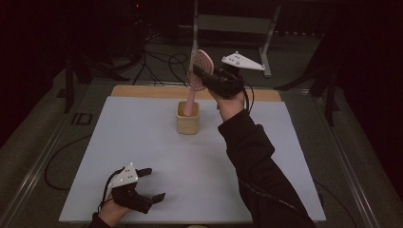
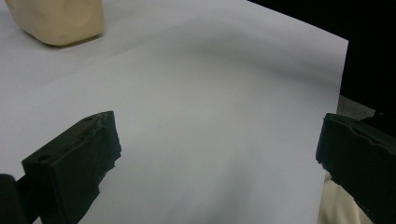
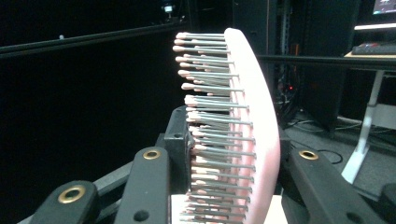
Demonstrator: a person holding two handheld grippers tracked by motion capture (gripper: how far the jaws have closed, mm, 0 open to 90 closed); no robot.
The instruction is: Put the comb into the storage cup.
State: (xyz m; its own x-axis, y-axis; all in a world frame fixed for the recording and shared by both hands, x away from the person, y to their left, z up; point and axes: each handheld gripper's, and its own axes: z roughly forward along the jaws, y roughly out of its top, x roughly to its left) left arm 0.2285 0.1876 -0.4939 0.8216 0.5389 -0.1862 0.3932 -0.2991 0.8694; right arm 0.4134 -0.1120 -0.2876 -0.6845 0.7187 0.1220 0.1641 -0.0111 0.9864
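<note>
A white mat (image 1: 142,156) covers the table, with a cream cup (image 1: 188,124) in the upper middle of the frame. The right gripper (image 1: 205,75) clamps the head of a pink brush (image 1: 199,66), handle down in the cup. The left gripper (image 1: 147,185) rests open, lower left. Lifted at a slant, the handle might catch the rim and tip the cup.

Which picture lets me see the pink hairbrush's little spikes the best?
The right gripper view: the pink plastic hairbrush stands close up and side-on, so its grey pink-tipped bristles show one by one, clamped by the right gripper. The high view shows the whole brush small, handle in the beige cup. The left gripper view shows that cup instead.
</note>
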